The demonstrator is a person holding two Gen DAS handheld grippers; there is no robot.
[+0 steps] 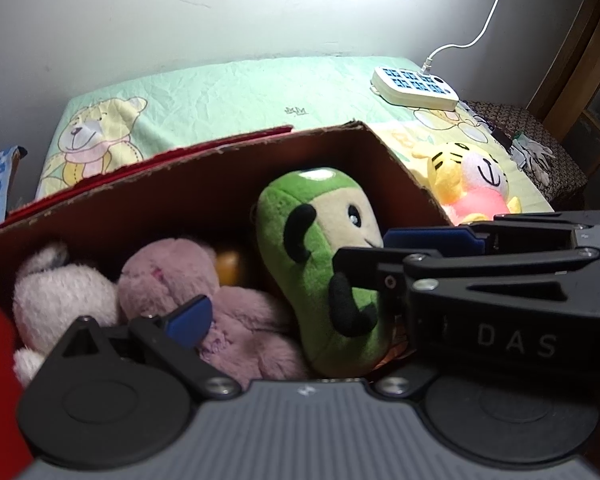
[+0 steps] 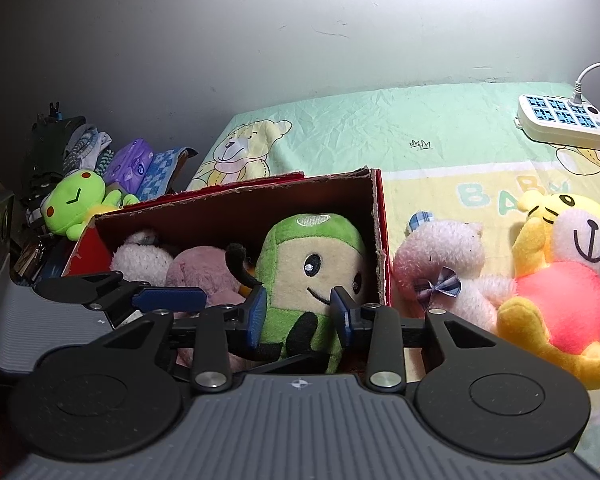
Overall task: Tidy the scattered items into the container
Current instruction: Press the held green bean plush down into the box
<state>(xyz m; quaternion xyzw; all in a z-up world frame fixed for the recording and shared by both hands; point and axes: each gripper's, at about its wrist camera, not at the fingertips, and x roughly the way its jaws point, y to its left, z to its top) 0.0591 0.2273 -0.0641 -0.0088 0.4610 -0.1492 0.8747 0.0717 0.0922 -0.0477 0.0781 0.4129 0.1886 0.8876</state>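
Right wrist view shows the right tool (image 2: 299,314) pinching the green plush (image 2: 314,276) at its lower body, its blue pads pressed into both sides, with the toy standing upright inside the cardboard box (image 2: 236,204) at its right end, against the right wall. The risk, as I judge it, is that the plush is top-heavy and only propped there: let go carelessly and it may tip onto the pale pink plush (image 2: 144,258) and mauve plush (image 2: 204,276) to its left, or snag on a pad and lift back out. The left tool (image 1: 284,276) hangs spread at the box's near side, holding nothing, close enough to knock against the right one. A pink bear (image 2: 440,268) and yellow tiger plush (image 2: 560,276) wait on the bed (image 2: 380,120) right of the box; its teddy-print sheet meets a scuffed grey wall, with a white power strip (image 2: 564,124) at the far right.
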